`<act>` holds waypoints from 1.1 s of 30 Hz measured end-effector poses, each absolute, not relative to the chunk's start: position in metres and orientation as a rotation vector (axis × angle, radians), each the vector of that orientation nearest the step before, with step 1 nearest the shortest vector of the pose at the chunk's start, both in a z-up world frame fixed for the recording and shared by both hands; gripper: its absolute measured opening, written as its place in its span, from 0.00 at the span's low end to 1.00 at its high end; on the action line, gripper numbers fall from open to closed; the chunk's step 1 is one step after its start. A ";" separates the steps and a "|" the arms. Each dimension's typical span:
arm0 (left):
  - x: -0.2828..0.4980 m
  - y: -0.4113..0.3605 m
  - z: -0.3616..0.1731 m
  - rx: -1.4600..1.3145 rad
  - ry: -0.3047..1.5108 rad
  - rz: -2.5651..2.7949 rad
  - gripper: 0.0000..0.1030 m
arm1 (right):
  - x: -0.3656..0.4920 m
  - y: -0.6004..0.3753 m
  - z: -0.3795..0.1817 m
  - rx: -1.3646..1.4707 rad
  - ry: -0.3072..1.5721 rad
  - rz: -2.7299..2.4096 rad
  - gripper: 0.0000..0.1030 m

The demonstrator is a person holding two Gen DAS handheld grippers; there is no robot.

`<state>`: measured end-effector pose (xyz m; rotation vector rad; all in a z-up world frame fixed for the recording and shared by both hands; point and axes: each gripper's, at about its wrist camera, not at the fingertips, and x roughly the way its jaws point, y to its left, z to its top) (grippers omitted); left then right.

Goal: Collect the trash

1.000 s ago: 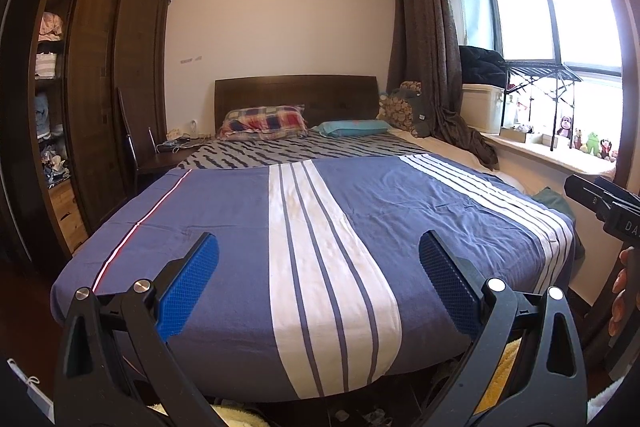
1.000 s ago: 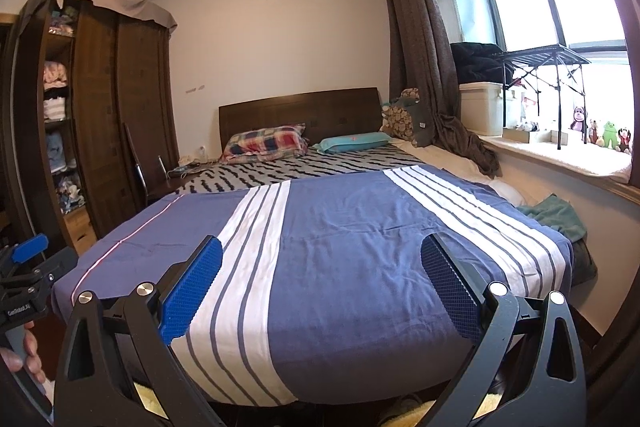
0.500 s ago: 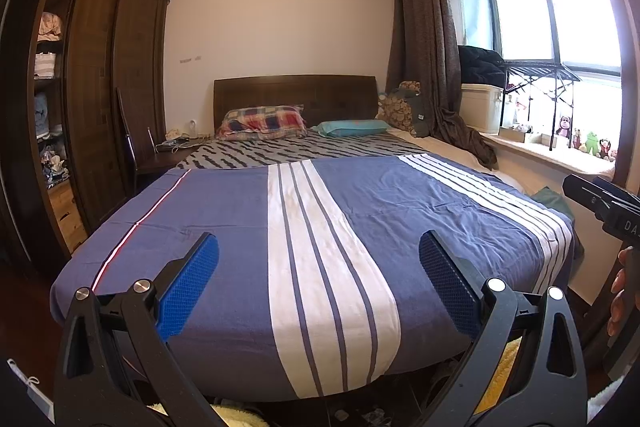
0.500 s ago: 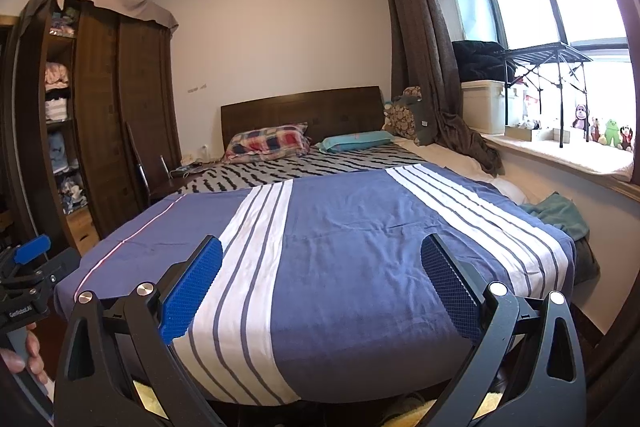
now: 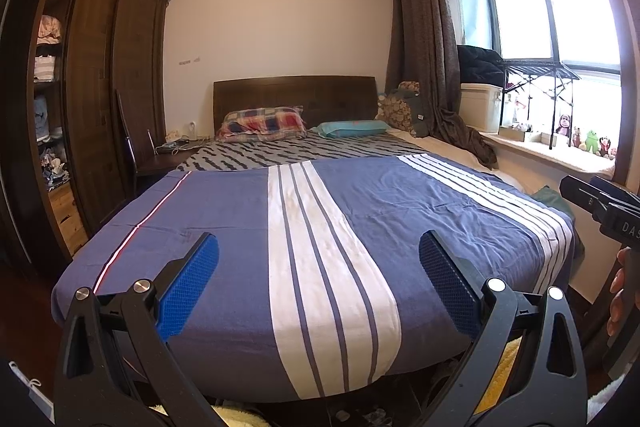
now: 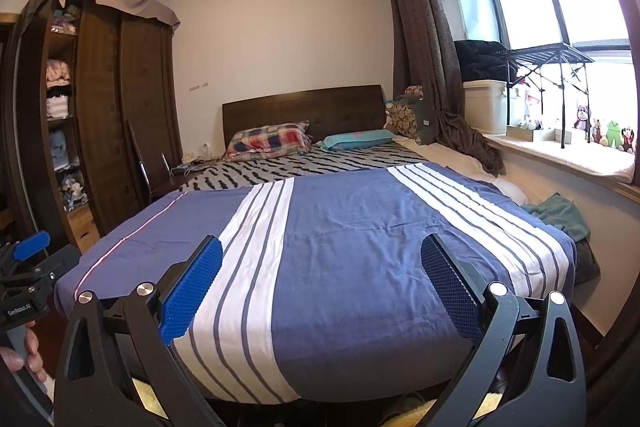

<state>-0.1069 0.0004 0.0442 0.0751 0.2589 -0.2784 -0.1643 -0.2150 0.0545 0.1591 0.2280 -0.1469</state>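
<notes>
Almost nothing has moved since the earlier frames: both views sit a little differently against the bed (image 5: 360, 211), no more. The person stands at the foot of the bed and holds both tools level, side by side, pointing over the blue striped blanket (image 6: 360, 227) toward the headboard (image 5: 294, 91). I think they are held so because the person is looking around the room before choosing something. The left gripper (image 5: 319, 281) has its fingers (image 5: 188, 287) wide apart with nothing between them, and the right gripper (image 6: 321, 283) is the same, its fingers (image 6: 192, 291) spread and empty. In the left view the right gripper's body (image 5: 600, 203) shows at the edge, with fingertips of the right hand (image 5: 618, 291) under it. As for the trash, I cannot point to any piece with certainty. The blanket looks bare, and the pillows (image 5: 264, 121) lie at the head end. Under the foot of the bed, on the floor (image 5: 360, 417), some small dark and pale bits lie in shadow; they may be trash, but they are too unclear to say. My judgement is that collecting is not yet begun.
</notes>
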 end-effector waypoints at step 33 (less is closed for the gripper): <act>-0.107 -0.001 0.044 0.072 0.260 -0.272 0.92 | -0.161 -0.218 0.054 0.155 0.238 -0.143 0.97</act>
